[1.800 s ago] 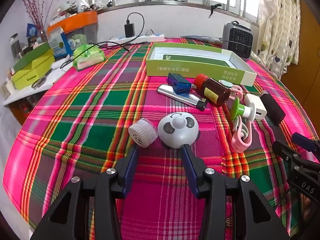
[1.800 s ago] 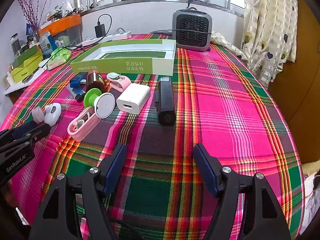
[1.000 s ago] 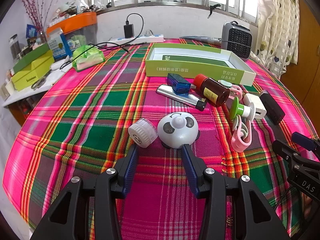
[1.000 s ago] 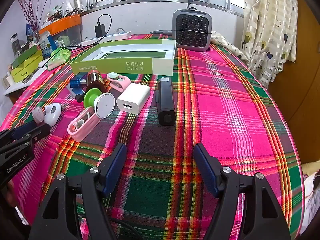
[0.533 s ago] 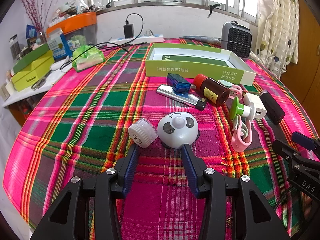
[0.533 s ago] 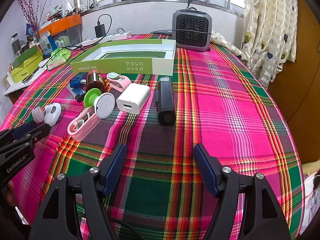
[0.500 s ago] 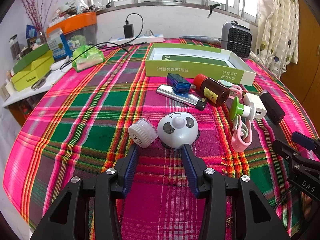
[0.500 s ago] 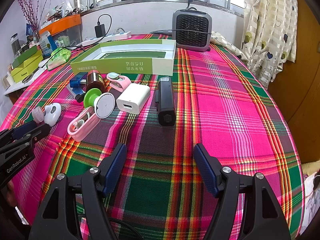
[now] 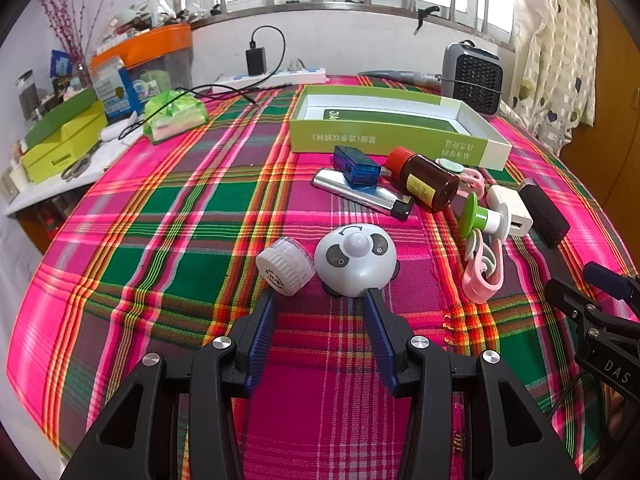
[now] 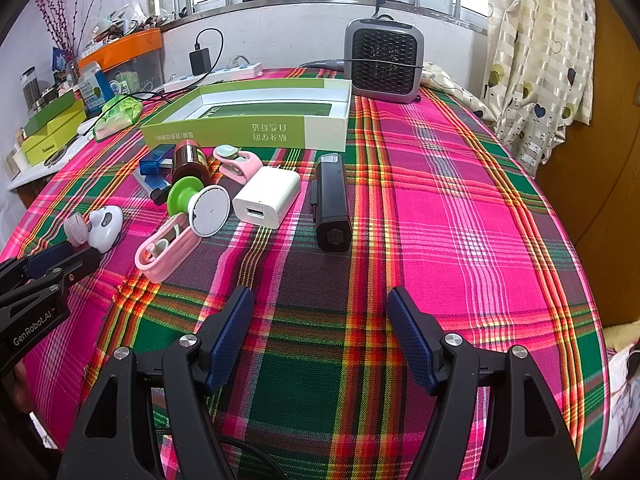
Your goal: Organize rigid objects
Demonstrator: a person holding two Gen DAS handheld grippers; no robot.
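My left gripper (image 9: 318,300) is open just in front of a white panda-faced dome (image 9: 355,265) and a small white ribbed cap (image 9: 285,265). Behind them lie a blue box (image 9: 356,165), a silver bar (image 9: 360,197), a brown bottle with a red cap (image 9: 425,180), a green-and-white suction knob (image 9: 482,216), a pink holder (image 9: 482,270), a white charger (image 10: 267,197) and a black block (image 10: 332,207). An empty green box (image 10: 256,118) stands at the back. My right gripper (image 10: 320,300) is open and empty, short of the black block.
A grey fan heater (image 10: 383,65) stands behind the green box. A power strip with cables (image 9: 272,77), a green bag (image 9: 174,114) and stacked boxes (image 9: 60,144) are at the left. The plaid table (image 10: 460,208) drops off at the right near the curtain (image 10: 536,52).
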